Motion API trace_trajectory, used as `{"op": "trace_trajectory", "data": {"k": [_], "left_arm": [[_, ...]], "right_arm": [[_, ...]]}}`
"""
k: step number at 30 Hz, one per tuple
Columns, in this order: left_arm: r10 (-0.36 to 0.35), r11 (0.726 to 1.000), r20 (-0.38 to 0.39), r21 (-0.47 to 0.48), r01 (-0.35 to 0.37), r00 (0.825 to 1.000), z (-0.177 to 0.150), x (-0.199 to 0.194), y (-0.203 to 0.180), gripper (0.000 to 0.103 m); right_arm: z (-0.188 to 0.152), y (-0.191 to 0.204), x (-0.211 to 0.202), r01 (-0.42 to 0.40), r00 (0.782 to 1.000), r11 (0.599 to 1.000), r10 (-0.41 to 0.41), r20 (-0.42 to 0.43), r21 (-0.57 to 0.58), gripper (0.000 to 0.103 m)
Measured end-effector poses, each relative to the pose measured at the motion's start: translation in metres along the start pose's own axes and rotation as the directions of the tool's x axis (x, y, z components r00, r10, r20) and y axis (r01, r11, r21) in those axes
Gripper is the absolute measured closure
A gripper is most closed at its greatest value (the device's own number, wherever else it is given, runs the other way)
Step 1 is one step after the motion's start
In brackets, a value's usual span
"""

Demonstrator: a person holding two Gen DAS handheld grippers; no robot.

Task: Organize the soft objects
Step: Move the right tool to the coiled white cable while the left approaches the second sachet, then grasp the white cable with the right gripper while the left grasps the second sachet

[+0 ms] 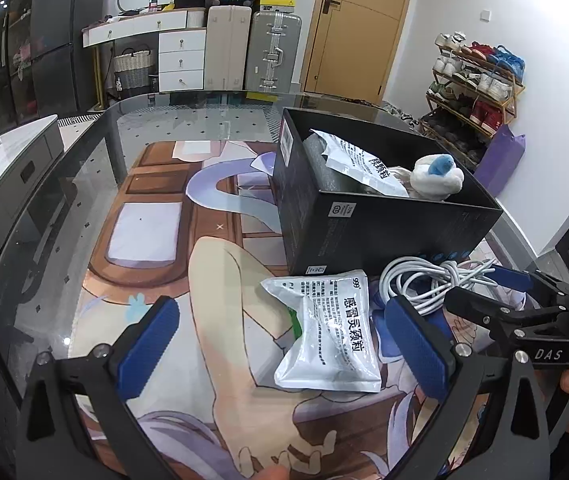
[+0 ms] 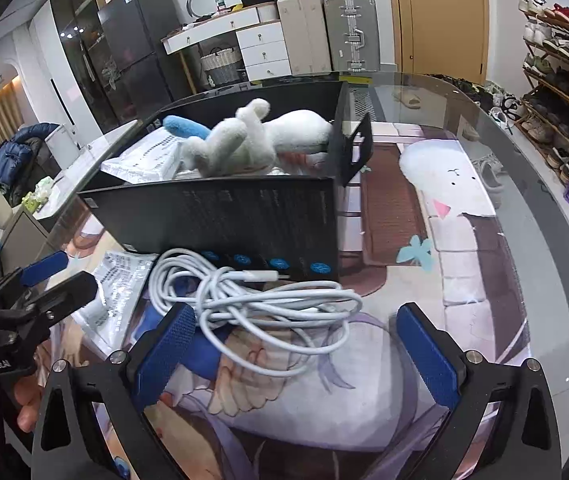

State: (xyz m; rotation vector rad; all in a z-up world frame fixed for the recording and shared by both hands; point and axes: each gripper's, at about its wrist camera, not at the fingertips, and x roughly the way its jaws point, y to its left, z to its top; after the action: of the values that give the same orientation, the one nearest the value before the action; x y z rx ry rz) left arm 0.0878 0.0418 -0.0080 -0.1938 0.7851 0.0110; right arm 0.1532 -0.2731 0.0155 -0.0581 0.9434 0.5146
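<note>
1. White sachet [image 1: 330, 330] flat on mat, between left gripper [image 1: 284, 344] fingers, jaws wide, empty.
2. Close on its edge, lift into black box [image 1: 364, 216].
3. Right gripper [image 2: 300, 350] spread over cable [image 2: 268, 300], holding nothing.

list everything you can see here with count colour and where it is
box: 1, black, open top, on the table mat
plush toy: 1, white with a blue part, inside the box
sachet in box: 1, white, inside the box beside the plush toy
sachet on mat: 1, white, in front of the box, between the left jaws
cable: 1, white, coiled, in front of the box
glass table: 1, with a printed mat
suitcases: several, grey, beige, teal, by the far wall
shoe rack: 1, full, far right
left gripper: blue pads, jaws open
right gripper: blue pads, jaws open over the cable
</note>
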Motion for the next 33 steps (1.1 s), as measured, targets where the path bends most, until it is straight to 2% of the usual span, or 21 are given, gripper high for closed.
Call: {"op": "trace_trajectory", "data": {"k": [3, 8, 14, 16, 18, 21, 28, 33], "left_arm": [[-0.006, 1.000, -0.002, -0.001, 0.006, 1.000, 0.000, 0.000, 0.001, 0.000], [-0.012, 1.000, -0.002, 0.003, 0.012, 1.000, 0.000, -0.001, 0.001, 0.000], [-0.014, 1.000, -0.007, 0.005, 0.014, 1.000, -0.001, 0.000, 0.002, 0.000], [-0.014, 1.000, -0.007, 0.002, 0.014, 1.000, 0.000, 0.000, 0.002, 0.000], [-0.014, 1.000, -0.008, 0.004, 0.014, 1.000, -0.001, 0.000, 0.001, 0.000], [-0.010, 1.000, -0.010, 0.009, 0.010, 1.000, -0.002, 0.001, 0.000, 0.000], [0.008, 0.998, -0.027, 0.056, -0.007, 1.000, -0.002, 0.000, -0.009, 0.000], [-0.007, 0.997, -0.055, 0.081, 0.012, 0.998, -0.001, 0.001, -0.018, 0.000]], "right_arm": [[0.002, 0.000, 0.002, -0.006, 1.000, 1.000, 0.006, 0.003, 0.022, 0.001], [0.003, 0.006, 0.007, 0.053, 0.999, 0.998, -0.054, 0.008, 0.024, 0.001], [0.001, 0.003, 0.005, 0.050, 0.999, 0.998, -0.051, 0.012, 0.035, 0.001], [0.000, 0.002, 0.003, 0.038, 0.999, 0.999, -0.039, 0.020, 0.037, 0.004], [-0.002, 0.002, -0.001, 0.001, 1.000, 0.999, -0.002, 0.030, 0.036, 0.018], [-0.005, -0.001, -0.007, -0.026, 0.999, 0.999, 0.024, 0.041, 0.043, 0.026], [-0.020, -0.015, -0.032, -0.030, 0.995, 0.998, 0.024, 0.095, 0.064, 0.028], [-0.022, -0.020, -0.042, -0.020, 0.995, 0.998, 0.015, 0.102, 0.052, 0.029]]}}
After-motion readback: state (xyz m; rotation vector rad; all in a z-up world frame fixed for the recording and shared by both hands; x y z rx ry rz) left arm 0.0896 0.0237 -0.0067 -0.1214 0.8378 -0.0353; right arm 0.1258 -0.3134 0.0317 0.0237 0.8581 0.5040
